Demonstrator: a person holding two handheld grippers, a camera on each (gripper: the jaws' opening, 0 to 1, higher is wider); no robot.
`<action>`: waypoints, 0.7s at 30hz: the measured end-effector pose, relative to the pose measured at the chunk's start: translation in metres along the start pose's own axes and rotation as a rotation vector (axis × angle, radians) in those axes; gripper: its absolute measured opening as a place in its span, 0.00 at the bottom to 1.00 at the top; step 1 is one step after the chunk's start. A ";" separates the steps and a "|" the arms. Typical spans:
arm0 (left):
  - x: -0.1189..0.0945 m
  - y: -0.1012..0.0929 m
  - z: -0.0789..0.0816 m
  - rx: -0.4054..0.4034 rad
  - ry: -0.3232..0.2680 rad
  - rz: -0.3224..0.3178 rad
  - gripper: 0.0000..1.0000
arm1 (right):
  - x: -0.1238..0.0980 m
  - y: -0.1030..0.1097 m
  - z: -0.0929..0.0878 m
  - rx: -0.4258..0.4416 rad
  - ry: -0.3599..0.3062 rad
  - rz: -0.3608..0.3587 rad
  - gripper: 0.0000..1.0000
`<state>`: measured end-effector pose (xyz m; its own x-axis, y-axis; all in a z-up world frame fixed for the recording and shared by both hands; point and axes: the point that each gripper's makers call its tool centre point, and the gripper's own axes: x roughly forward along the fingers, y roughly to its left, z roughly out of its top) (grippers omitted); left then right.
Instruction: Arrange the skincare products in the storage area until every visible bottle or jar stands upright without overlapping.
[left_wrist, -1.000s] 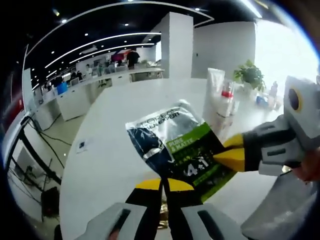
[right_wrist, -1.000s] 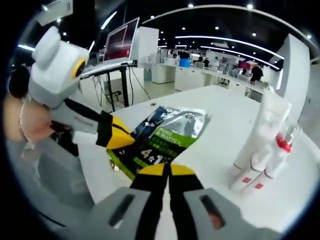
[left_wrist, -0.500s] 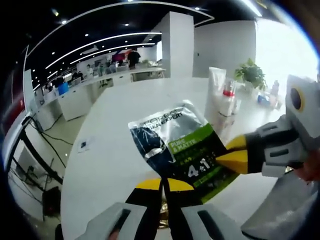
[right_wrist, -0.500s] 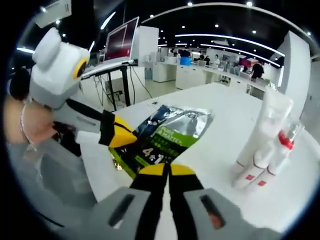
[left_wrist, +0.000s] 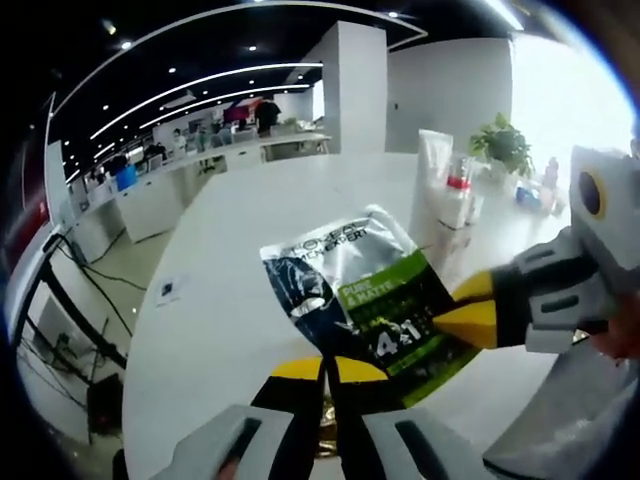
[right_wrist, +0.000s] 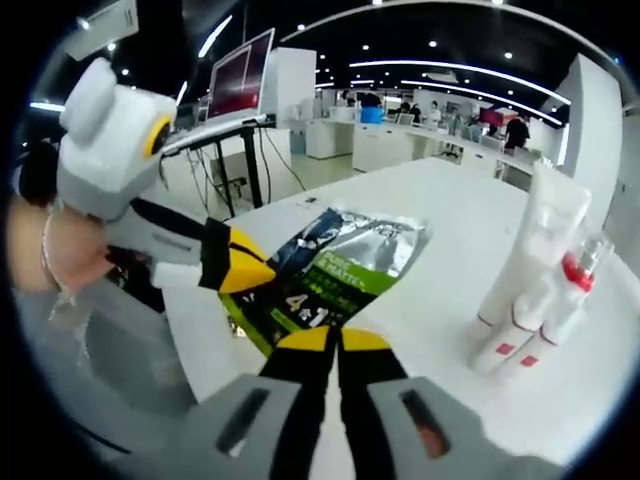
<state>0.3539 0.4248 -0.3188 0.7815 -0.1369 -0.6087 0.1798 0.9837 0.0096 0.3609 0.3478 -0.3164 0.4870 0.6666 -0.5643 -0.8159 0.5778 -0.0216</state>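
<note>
Sachet (left_wrist: 366, 300) held above the white surface (left_wrist: 230, 290), both my claws clenched on it: left claw (left_wrist: 325, 368) grips its lower edge, right claw (left_wrist: 455, 312) pinches its right side. Farther right, white tubes (right_wrist: 530, 275) stand upright together on the surface.

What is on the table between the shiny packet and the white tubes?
Nothing. In the right gripper view, the white table is bare between the packet and the standing tubes.
</note>
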 end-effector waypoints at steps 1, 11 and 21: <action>0.000 0.000 0.000 0.001 0.000 0.000 0.03 | 0.000 0.000 0.000 0.001 0.001 0.000 0.03; 0.001 -0.001 0.000 0.014 0.000 0.004 0.03 | 0.000 -0.001 0.000 0.014 0.002 -0.001 0.03; 0.001 0.000 -0.001 0.019 0.004 0.006 0.03 | 0.000 0.000 -0.001 0.007 0.004 -0.006 0.03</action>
<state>0.3538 0.4245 -0.3203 0.7801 -0.1308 -0.6118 0.1869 0.9820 0.0284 0.3607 0.3470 -0.3168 0.4905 0.6613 -0.5675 -0.8108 0.5850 -0.0190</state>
